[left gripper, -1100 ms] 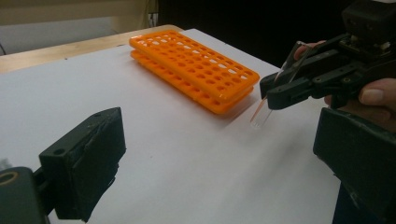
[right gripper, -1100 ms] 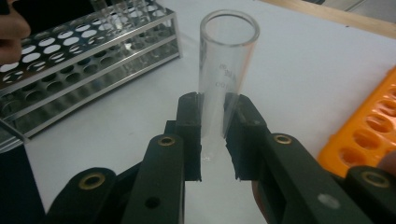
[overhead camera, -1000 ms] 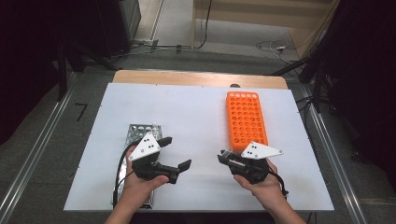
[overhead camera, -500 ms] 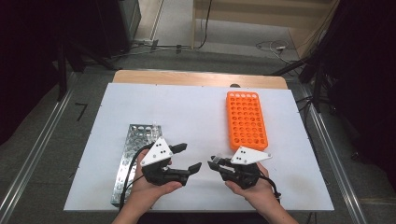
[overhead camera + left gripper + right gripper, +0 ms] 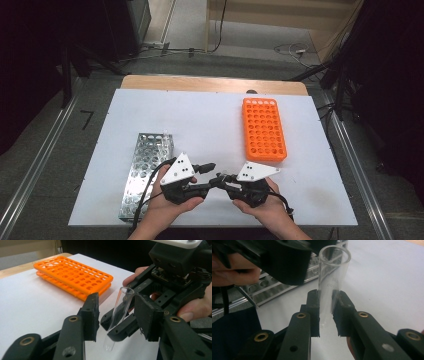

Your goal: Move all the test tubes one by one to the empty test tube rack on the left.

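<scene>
I am clamping one clear test tube [image 5: 331, 287] in my right gripper [image 5: 326, 315], near the table's six o'clock edge. My left gripper [image 5: 120, 317] is waiting with jaws spread around it. I am counting two racks: one orange rack [image 5: 263, 129] at two o'clock, one metal rack [image 5: 145, 167] at eight.

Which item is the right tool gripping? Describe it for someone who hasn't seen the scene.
On the white table, near its front edge, the two tools meet. The right tool pinches a clear glass test tube, open mouth up. It's the only transparent piece, unlike the orange rack and metal rack.
</scene>
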`<state>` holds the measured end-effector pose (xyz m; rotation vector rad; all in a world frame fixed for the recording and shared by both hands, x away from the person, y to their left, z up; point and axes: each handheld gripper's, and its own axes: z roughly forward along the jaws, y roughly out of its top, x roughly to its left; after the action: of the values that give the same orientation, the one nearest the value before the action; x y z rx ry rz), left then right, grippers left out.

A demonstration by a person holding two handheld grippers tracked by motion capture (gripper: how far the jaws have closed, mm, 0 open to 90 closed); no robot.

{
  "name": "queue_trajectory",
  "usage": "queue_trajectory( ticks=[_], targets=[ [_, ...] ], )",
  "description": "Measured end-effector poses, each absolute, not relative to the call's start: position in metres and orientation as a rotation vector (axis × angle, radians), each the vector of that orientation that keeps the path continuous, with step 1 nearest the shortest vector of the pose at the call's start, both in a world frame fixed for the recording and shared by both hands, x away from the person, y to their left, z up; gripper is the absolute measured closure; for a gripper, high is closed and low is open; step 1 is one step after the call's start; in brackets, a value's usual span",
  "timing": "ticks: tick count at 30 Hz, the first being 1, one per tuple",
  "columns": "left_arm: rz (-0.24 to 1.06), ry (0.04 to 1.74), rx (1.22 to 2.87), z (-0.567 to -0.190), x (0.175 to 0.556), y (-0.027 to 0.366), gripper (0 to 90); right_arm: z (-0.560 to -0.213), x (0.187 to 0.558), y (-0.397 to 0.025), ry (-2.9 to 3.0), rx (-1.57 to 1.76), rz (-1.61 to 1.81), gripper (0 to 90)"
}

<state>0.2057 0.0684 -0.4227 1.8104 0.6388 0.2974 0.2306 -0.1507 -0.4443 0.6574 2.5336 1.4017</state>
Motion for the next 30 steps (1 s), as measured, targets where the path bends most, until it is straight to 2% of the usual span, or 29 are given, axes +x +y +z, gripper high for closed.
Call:
queue_trajectory(
  ticks=[20, 30],
  targets=[
    [0.293, 0.593, 1.839, -0.4259, 0.2027, 0.0589, 72.2, -0.4414, 0.2235, -0.1436, 2.565, 0.614, 1.421, 74.0],
    [0.329, 0.590, 1.845, -0.4257, 0.2020, 0.0596, 75.5, -0.4418, 0.2240, -0.1439, 2.572, 0.615, 1.425, 73.9]
  ],
)
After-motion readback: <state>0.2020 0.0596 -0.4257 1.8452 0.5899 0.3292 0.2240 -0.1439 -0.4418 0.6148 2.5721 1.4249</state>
